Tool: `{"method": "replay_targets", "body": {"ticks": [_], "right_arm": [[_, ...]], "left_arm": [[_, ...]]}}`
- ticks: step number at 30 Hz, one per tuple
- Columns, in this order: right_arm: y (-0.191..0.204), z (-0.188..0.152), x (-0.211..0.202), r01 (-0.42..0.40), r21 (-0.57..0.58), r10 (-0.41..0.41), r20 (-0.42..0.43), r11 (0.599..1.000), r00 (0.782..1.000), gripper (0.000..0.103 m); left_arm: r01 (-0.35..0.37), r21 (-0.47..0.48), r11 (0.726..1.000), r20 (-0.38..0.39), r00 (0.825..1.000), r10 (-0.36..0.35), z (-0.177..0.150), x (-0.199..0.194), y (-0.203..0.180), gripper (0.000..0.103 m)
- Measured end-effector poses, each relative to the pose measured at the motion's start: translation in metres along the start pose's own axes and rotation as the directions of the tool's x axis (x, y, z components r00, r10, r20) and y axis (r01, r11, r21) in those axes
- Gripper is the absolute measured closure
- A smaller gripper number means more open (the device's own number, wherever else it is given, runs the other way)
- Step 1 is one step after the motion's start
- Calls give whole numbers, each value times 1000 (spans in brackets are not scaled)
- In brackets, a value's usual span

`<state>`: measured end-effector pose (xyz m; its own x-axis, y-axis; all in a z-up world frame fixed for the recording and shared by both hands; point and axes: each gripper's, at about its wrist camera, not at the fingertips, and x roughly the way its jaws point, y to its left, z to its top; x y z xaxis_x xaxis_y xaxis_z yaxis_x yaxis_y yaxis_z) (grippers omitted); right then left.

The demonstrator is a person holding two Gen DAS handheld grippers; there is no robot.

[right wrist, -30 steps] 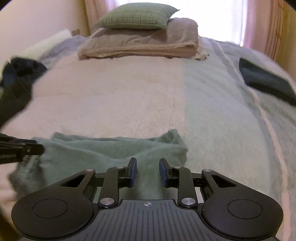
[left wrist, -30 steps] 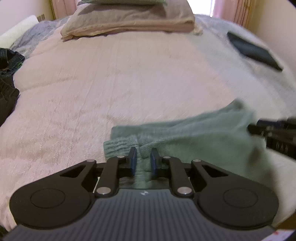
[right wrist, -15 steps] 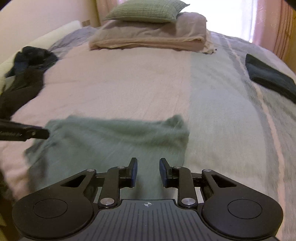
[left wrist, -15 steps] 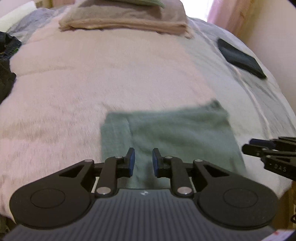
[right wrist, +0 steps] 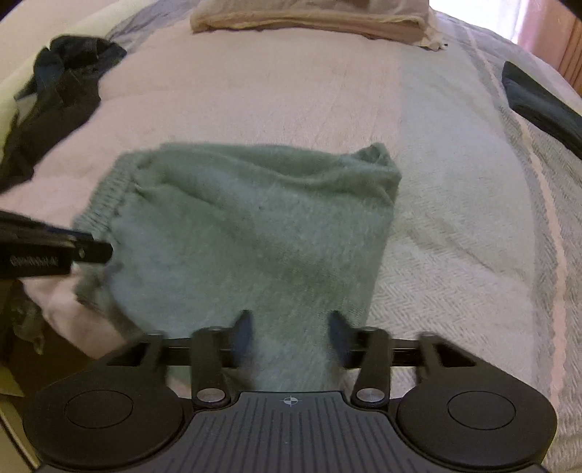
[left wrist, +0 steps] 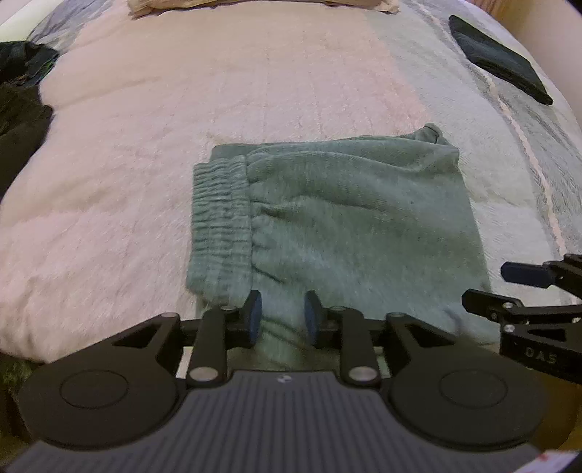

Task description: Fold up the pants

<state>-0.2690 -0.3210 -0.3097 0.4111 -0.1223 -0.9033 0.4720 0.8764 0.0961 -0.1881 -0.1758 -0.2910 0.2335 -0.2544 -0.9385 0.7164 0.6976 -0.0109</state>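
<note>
Green fleece pants (left wrist: 345,218) lie folded into a rough rectangle on the bed, with the ribbed waistband (left wrist: 218,225) on the left. My left gripper (left wrist: 282,316) sits open at the near edge of the pants; cloth shows in the gap but is not pinched. In the left wrist view my right gripper (left wrist: 509,287) shows at the right edge of the pants. The right wrist view shows the same pants (right wrist: 254,236), with my right gripper (right wrist: 291,327) open wide over their near edge. My left gripper (right wrist: 94,251) pokes in from the left by the waistband.
A pink and pale green blanket (left wrist: 254,91) covers the bed. Dark clothes (right wrist: 54,91) are piled at the left side. A folded dark garment (left wrist: 498,58) lies at the far right. Pillows (right wrist: 309,18) are stacked at the head. The bed's near edge drops off beside the left gripper.
The pants went from bunched and lifted to lying flat and folded. Both grippers drew back to the near edge, and their jaws opened wider, the right more than the left.
</note>
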Motion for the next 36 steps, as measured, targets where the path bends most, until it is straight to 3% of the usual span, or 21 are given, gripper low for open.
{"method": "replay_targets", "body": {"ticks": [11, 15, 19, 22, 23, 25, 29, 32, 36], "right_arm": [[-11, 0, -34, -53, 22, 53, 16, 998, 998, 47], [-30, -5, -32, -85, 71, 83, 31, 994, 996, 47], [-70, -9, -17, -172, 257, 161, 61, 951, 985, 44], [-94, -9, 3, -249, 348, 238, 75, 904, 968, 39], [-100, -10, 12, -271, 369, 260, 80, 889, 962, 38], [-112, -12, 30, -327, 432, 312, 107, 841, 944, 38], [-130, -13, 62, -405, 515, 386, 150, 755, 910, 38], [-140, -11, 84, -452, 561, 435, 173, 694, 883, 38], [-151, -5, 108, -518, 601, 499, 219, 608, 839, 38]], "left_arm": [[-4, -66, 998, 28, 1000, 5, -7, -36, -5, 65], [47, -127, 991, 113, 993, -33, -9, -46, 25, 36], [178, -205, 962, 162, 976, -146, -5, -22, 84, 25], [348, -239, 907, 145, 936, -321, 5, 19, 117, 18], [411, -282, 867, 128, 912, -390, 8, 40, 128, 18], [470, -345, 813, 108, 880, -463, 11, 70, 141, 18], [517, -384, 765, 102, 847, -521, 16, 108, 158, 18], [591, -419, 690, 120, 789, -603, 18, 125, 166, 17], [632, -385, 673, 83, 750, -657, 30, 144, 162, 16]]}}
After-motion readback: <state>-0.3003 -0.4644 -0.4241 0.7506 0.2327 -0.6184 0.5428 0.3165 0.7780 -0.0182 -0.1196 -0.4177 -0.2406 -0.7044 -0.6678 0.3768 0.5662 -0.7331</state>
